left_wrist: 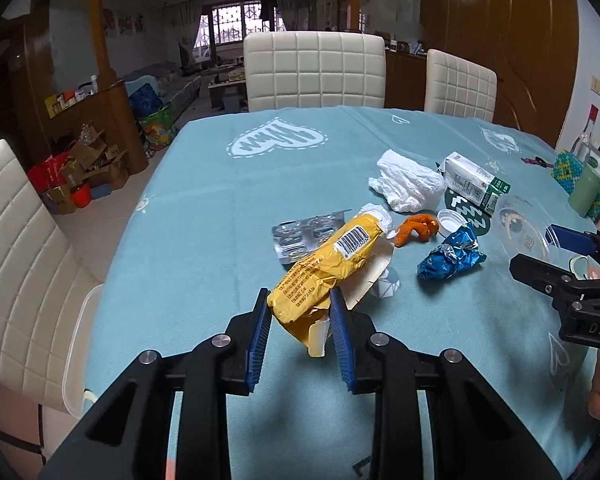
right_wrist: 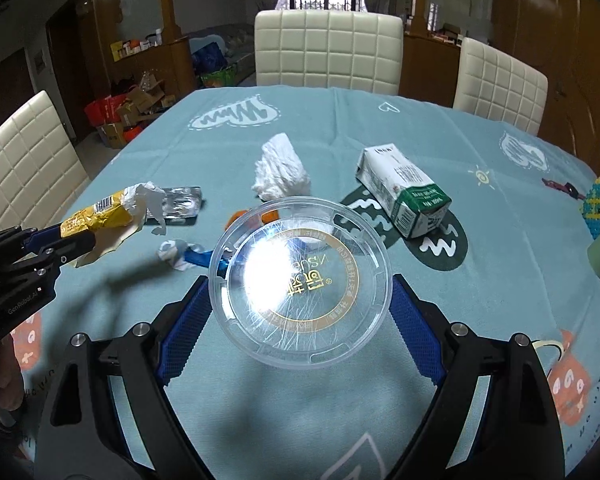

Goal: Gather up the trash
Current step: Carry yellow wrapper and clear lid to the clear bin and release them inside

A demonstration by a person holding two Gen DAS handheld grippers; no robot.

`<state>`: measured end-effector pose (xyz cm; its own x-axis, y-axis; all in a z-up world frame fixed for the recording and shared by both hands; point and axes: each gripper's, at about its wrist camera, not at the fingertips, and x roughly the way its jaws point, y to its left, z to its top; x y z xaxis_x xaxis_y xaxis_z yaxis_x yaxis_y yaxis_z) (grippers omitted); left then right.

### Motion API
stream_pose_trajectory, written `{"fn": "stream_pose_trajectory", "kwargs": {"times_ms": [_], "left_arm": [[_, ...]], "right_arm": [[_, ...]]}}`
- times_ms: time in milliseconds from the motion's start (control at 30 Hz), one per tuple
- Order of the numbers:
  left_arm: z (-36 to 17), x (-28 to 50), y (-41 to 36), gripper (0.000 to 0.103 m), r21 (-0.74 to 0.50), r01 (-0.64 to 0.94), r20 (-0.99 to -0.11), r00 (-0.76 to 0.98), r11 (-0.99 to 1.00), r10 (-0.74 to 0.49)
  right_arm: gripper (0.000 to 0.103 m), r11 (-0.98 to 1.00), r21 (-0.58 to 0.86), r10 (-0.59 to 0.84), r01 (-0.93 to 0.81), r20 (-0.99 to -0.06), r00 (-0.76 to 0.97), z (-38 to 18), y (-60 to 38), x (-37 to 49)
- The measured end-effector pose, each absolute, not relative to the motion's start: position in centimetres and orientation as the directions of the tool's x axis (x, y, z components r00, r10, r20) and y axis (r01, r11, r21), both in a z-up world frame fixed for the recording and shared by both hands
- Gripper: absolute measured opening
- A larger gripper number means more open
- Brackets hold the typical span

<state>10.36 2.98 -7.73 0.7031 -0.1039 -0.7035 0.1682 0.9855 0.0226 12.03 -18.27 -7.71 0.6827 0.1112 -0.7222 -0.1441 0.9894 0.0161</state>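
My left gripper (left_wrist: 300, 300) is shut on a yellow snack wrapper (left_wrist: 328, 260) and holds it above the blue tablecloth; it also shows in the right wrist view (right_wrist: 96, 216). My right gripper (right_wrist: 300, 292) is shut on a clear round plastic container (right_wrist: 300, 284), held above the table with its base facing the camera. On the table lie a crumpled white tissue (left_wrist: 408, 180), a milk carton (left_wrist: 476, 180), an orange peel (left_wrist: 418, 229), a white cap (left_wrist: 450, 218), a blue foil wrapper (left_wrist: 450, 258) and a blister pack (left_wrist: 300, 236).
White padded chairs (left_wrist: 314, 70) stand at the far side and at the left (left_wrist: 16, 260). A green cup (left_wrist: 586, 190) and a beaded box (left_wrist: 566, 168) sit at the right table edge. Boxes (left_wrist: 80, 176) lie on the floor at the left.
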Motion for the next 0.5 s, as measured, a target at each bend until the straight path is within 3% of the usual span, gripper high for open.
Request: {"fn": "stream_pose_trajectory", "kwargs": {"times_ms": [500], "left_arm": [[-7.1,7.4,10.8,0.029,-0.017,0.044,-0.668,0.742,0.999,-0.044]], "right_arm": [[0.087,0.953,0.0,0.216,-0.304,-0.705,0.676,-5.7,-9.2,12.3]]}}
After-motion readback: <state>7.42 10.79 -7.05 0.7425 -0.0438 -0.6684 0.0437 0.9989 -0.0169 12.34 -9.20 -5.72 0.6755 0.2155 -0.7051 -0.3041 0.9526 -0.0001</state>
